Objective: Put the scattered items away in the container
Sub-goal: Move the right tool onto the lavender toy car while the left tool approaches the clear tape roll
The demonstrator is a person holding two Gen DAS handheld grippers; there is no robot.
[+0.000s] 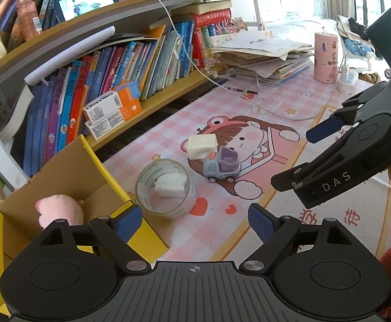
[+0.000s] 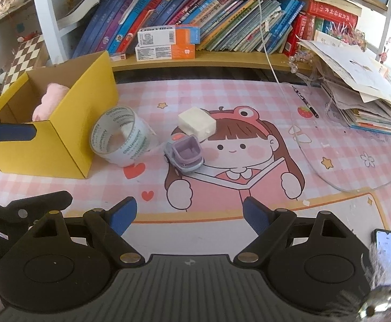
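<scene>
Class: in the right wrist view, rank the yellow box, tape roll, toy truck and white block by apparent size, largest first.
1. Yellow box
2. Tape roll
3. Toy truck and white block: look alike; left unranked.

Left tool [image 1: 195,221] jaws wide, empty — right tool [image 2: 190,214] likewise, both angled downward

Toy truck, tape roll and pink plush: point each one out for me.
Toy truck [image 2: 184,158]: right wrist view, on its purple bed.
Tape roll [image 2: 127,149]: right wrist view, on its printed outer band.
Pink plush [image 1: 60,210]: left wrist view, on its body inside the box.
</scene>
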